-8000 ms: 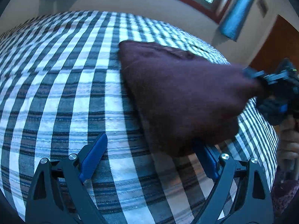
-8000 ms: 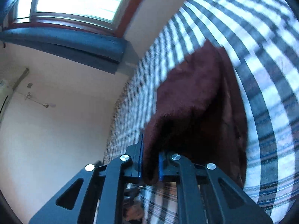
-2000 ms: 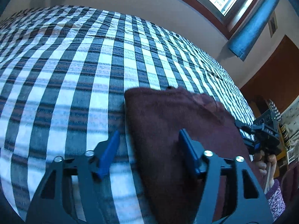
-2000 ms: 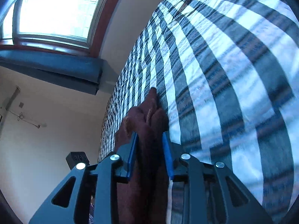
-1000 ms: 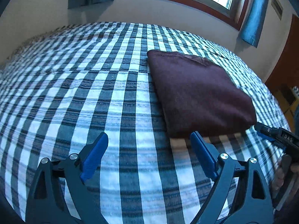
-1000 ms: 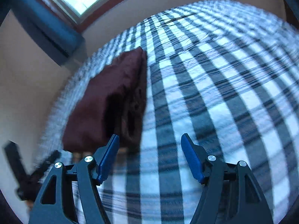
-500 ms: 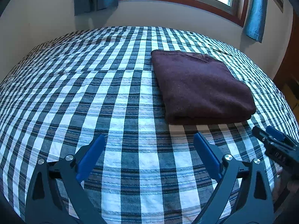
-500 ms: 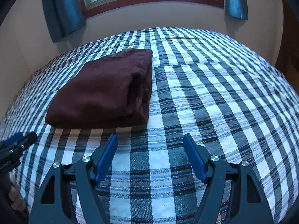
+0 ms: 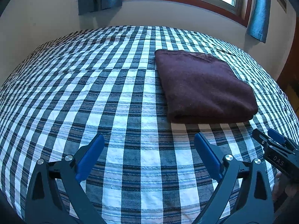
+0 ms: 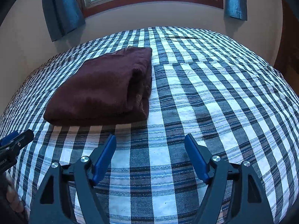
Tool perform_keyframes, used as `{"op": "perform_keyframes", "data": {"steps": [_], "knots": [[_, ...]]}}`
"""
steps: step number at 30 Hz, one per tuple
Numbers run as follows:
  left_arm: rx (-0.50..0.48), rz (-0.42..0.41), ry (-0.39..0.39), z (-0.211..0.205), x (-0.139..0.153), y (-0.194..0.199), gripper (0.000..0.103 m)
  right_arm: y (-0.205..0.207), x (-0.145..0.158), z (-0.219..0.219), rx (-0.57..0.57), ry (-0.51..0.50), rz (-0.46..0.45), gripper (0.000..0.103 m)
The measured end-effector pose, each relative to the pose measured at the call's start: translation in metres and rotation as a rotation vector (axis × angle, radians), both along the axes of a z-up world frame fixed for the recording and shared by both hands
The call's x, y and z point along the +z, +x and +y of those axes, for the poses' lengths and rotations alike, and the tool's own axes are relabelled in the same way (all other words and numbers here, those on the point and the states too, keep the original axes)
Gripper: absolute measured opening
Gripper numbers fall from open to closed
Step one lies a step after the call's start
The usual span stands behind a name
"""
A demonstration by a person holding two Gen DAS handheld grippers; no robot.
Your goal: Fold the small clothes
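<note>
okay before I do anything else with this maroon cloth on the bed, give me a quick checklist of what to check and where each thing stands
1. Maroon cloth folded into a compact rectangle: ok.
2. Cloth lying flat on the checked bedspread, nothing on top: ok.
3. Layers along its open side even: not ok, they bulge and gape a little in the right wrist view.
4. Left gripper open, nothing between its jaws: ok; they have just been opening.
5. Right gripper open, clear of the cloth: ok; also just been opening.
6. Other clothes waiting to be folded: cannot tell, none in view.
</note>
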State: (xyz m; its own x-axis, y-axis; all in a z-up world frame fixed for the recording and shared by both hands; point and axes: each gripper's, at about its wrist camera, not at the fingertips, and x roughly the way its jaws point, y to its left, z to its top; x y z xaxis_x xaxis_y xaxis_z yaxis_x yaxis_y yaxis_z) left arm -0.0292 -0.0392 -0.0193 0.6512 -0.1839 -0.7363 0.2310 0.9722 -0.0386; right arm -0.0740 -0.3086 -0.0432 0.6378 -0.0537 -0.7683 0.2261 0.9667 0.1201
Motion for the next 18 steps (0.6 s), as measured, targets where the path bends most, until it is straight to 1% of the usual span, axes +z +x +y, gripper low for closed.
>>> {"op": "perform_keyframes", "data": {"steps": [7, 11, 18], "knots": [[-0.001, -0.010, 0.019, -0.0021, 0.0004, -0.0009, 0.096, 0.0011, -0.0011, 0.0007, 0.004, 0.003, 0.002, 0.077], [-0.006, 0.000, 0.012, -0.0026, 0.0001, -0.0010, 0.096, 0.0011, -0.0010, 0.0027, 0.013, -0.001, 0.000, 0.081], [0.004, -0.007, 0.010, -0.0024, 0.0021, -0.0030, 0.096, 0.0017, -0.0006, 0.0065, 0.025, -0.011, 0.002, 0.083]]}}
